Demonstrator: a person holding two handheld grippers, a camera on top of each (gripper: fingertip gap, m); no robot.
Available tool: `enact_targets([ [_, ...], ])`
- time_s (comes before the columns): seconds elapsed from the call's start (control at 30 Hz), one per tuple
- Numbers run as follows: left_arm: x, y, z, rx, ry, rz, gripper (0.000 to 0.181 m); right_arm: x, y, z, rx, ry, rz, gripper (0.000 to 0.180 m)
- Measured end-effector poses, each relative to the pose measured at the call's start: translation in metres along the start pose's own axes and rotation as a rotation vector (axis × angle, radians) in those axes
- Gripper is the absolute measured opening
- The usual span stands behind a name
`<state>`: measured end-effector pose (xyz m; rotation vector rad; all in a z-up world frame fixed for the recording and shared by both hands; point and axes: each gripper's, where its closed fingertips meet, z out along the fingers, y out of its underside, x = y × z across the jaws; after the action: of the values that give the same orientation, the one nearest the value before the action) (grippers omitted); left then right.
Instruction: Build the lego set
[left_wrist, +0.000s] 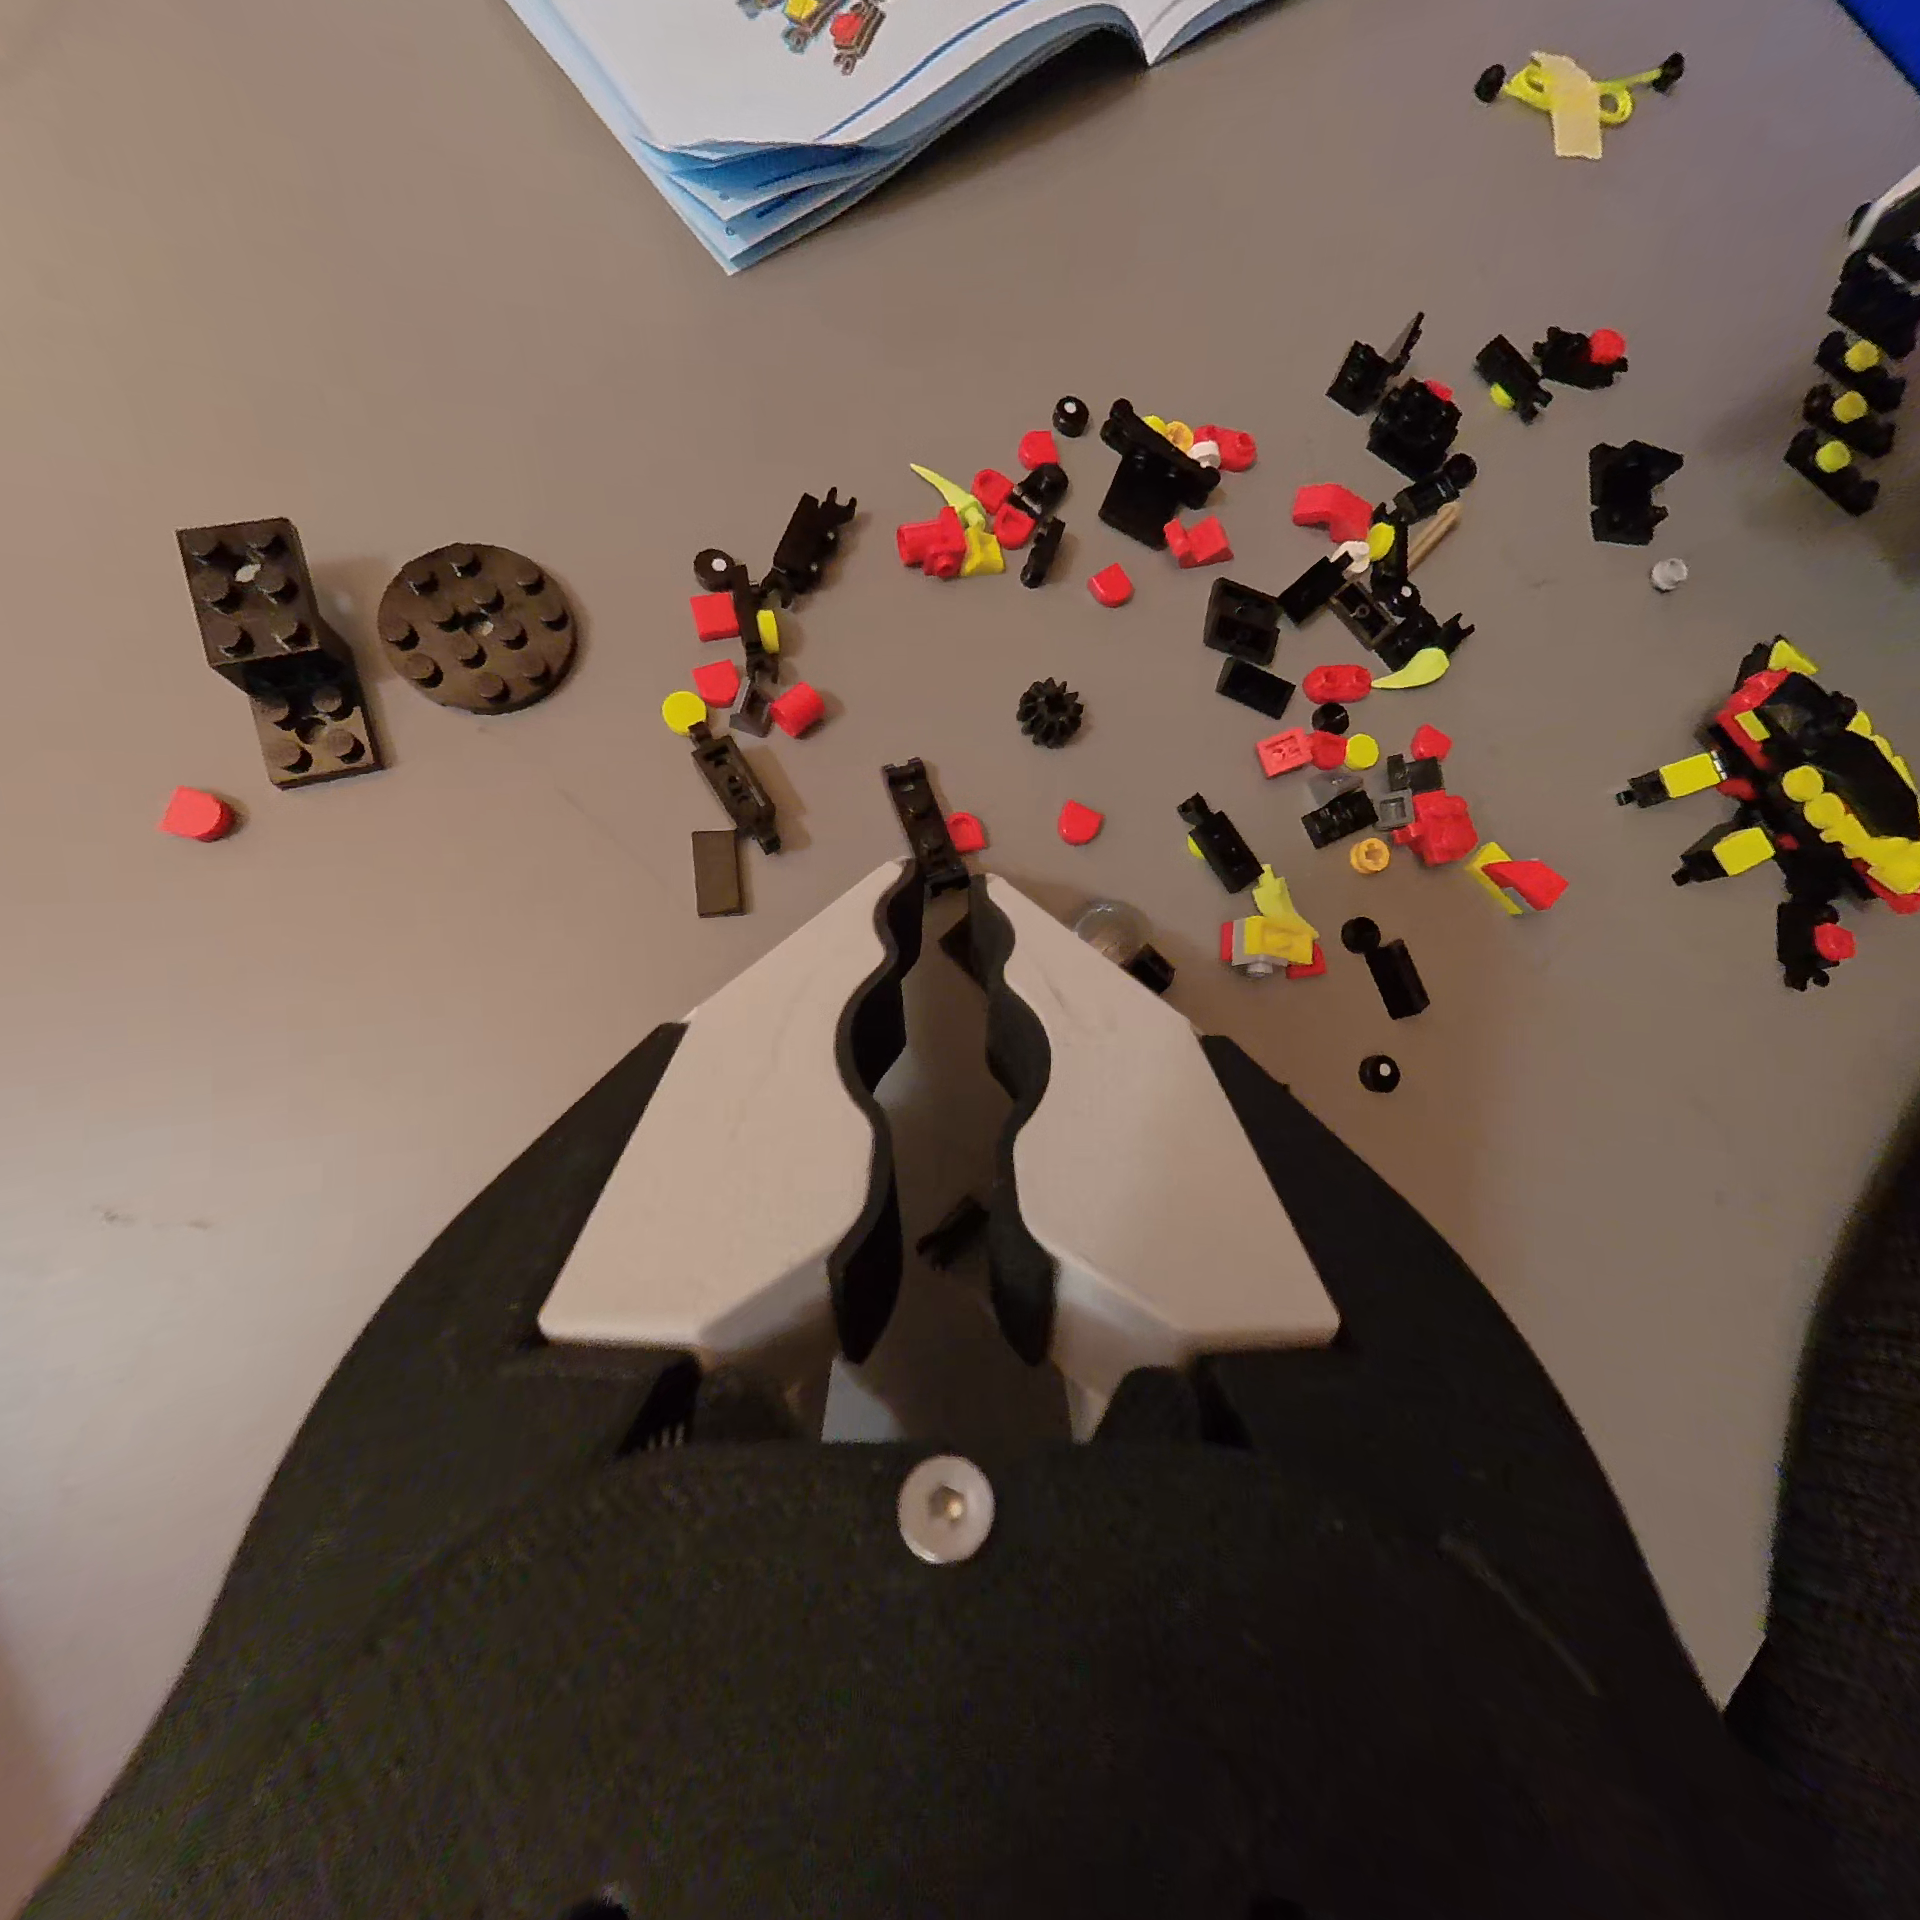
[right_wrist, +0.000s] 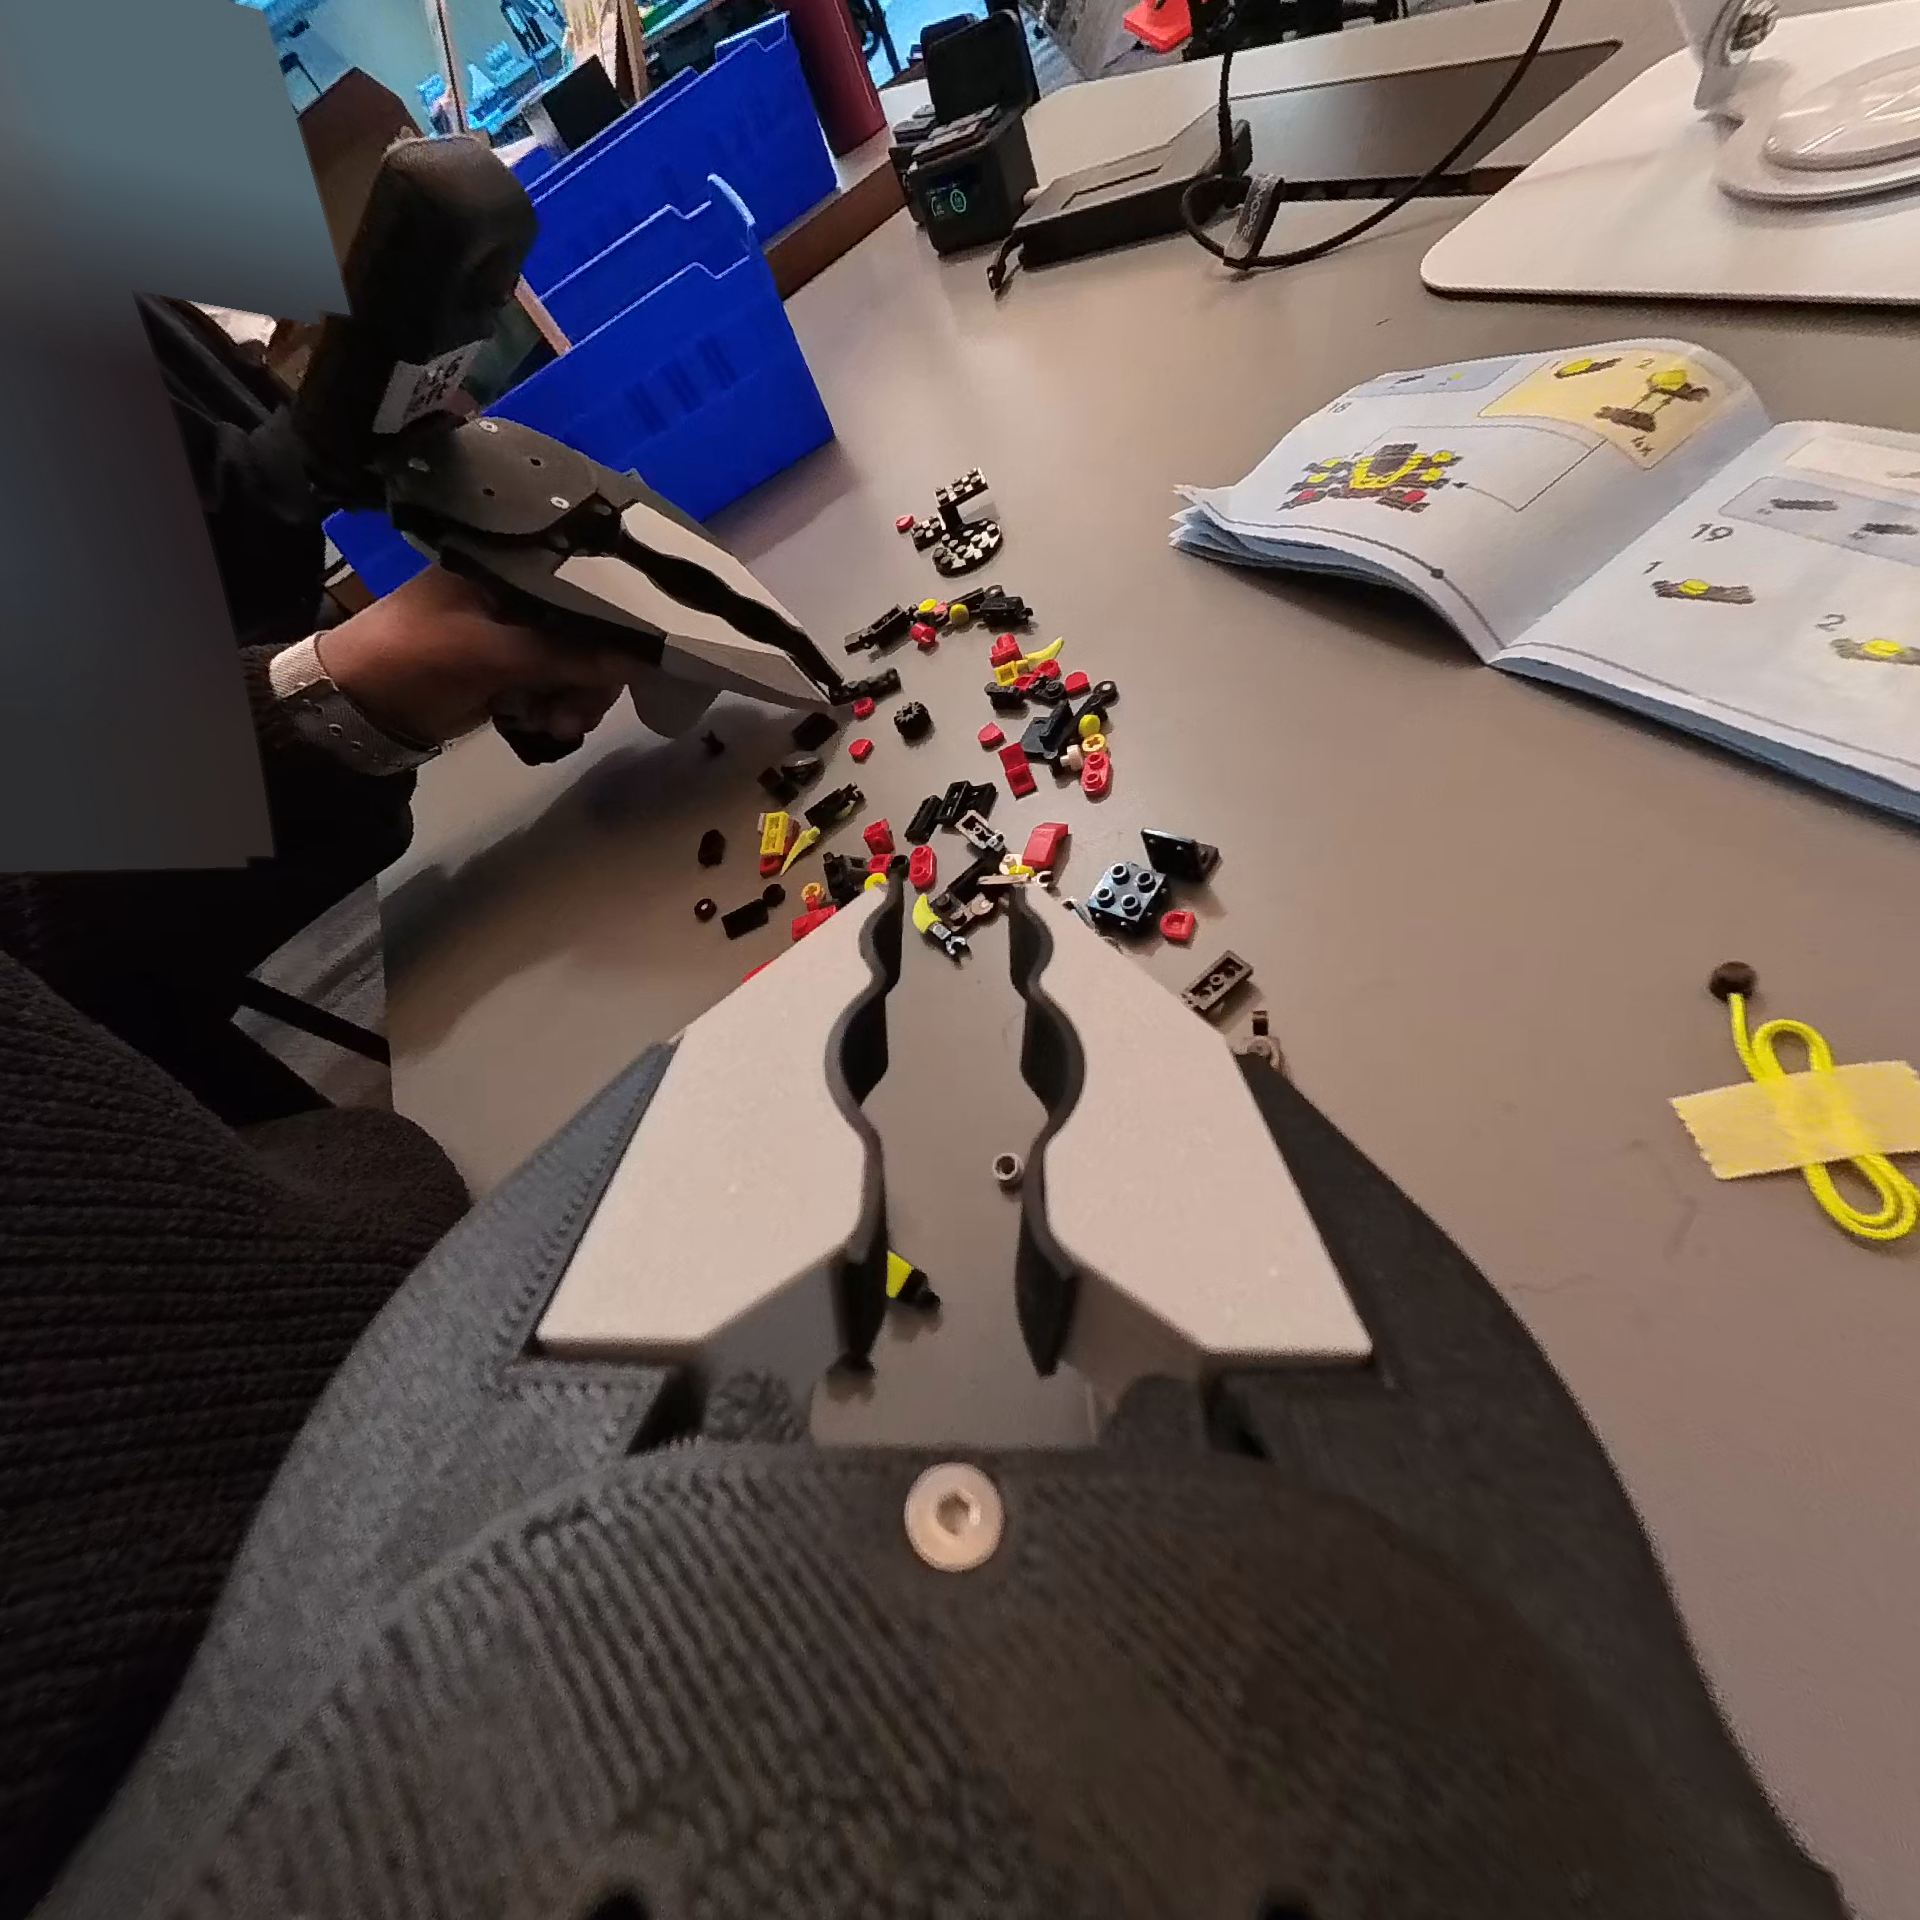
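My left gripper is shut on the near end of a long thin black lego piece, low over the grey table. In the right wrist view it shows at left with that piece at its tip. My right gripper is open and empty, above the near edge of the scattered red, yellow and black pieces. A partly built black, yellow and red model lies at the far right of the left wrist view.
An open instruction booklet lies at right. A black round plate and a black brick stack sit at left. A taped yellow cord, blue bins and a person's hand are nearby. Tip to tip, the grippers are about 20 centimetres apart. Measured from the fingertips, the black brick stack is 11 centimetres or so from the left gripper and 30 centimetres from the right.
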<state>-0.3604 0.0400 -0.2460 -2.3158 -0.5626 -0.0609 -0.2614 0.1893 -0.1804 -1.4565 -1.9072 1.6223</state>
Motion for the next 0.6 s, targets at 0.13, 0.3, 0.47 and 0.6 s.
enact_targets([
  [0.13, 0.004, 0.001, 0.002, -0.007, 0.014, 0.0, 0.007, 0.0, -0.001, 0.0, 0.008, -0.01, 0.02, 0.019],
  [0.3, 0.003, 0.0, 0.002, -0.007, -0.007, 0.014, 0.007, 0.0, -0.002, -0.001, 0.019, -0.015, 0.036, 0.02],
  [0.47, -0.002, -0.002, 0.0, 0.008, -0.019, -0.01, 0.007, 0.001, -0.003, -0.001, 0.026, -0.015, 0.043, 0.021],
  [0.6, -0.005, -0.003, -0.002, 0.02, -0.033, -0.02, 0.007, 0.02, 0.0, -0.006, 0.009, 0.103, 0.045, 0.023],
])
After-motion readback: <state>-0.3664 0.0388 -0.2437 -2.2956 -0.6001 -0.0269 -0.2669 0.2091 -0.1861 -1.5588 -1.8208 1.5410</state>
